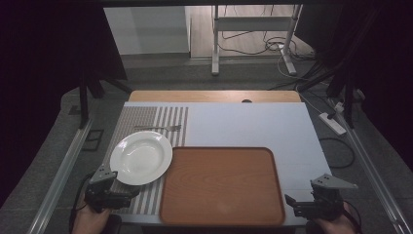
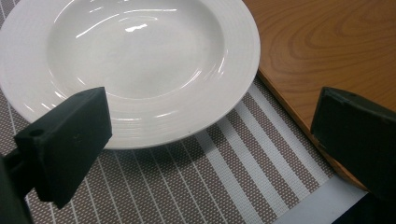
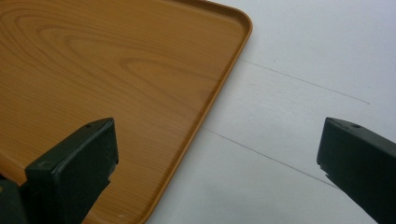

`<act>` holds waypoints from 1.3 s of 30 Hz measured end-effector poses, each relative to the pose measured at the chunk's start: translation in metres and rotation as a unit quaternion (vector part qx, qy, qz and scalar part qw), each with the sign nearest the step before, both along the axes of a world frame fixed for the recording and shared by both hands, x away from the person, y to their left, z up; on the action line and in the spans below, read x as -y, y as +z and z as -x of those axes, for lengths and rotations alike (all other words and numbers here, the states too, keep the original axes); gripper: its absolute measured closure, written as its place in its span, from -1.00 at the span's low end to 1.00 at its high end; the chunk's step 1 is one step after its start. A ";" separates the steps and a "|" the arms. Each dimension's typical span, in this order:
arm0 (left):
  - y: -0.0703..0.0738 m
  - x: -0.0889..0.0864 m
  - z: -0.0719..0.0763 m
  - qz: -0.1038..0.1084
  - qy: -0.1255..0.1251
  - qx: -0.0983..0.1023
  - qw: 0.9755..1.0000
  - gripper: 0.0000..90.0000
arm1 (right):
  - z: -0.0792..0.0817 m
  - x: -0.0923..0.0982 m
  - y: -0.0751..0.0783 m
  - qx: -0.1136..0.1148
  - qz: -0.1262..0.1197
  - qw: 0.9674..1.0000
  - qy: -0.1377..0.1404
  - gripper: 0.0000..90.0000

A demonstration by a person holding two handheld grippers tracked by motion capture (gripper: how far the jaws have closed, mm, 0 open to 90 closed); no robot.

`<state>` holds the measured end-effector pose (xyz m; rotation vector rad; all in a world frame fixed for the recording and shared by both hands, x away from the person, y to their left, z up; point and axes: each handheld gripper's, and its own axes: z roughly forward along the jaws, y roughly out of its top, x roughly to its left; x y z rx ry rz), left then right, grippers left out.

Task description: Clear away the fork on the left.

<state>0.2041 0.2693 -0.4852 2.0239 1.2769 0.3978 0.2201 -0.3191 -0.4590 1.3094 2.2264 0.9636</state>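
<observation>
Left gripper (image 1: 114, 187) at near left, jaws spread wide, empty; right gripper (image 1: 304, 202) at near right, likewise spread and empty. One white plate (image 1: 141, 157), deep, ridged rim, glossy, on one striped placemat (image 1: 146, 117). One fork (image 1: 158, 128) just beyond it. One wooden tray (image 1: 221, 185), bare, centre-near, touching the plate's right.

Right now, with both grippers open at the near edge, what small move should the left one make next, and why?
Probably ease the left gripper forward so its open jaws straddle the near rim of the white plate. The plate lies empty on the striped mat just ahead, beside the empty wooden tray, nothing yet gripped.
</observation>
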 end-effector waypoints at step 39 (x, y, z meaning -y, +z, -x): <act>0.001 0.000 -0.014 0.021 -0.027 -0.006 0.999 -1.00 | -0.003 -0.004 -0.001 -0.010 0.004 1.000 0.019 -1.00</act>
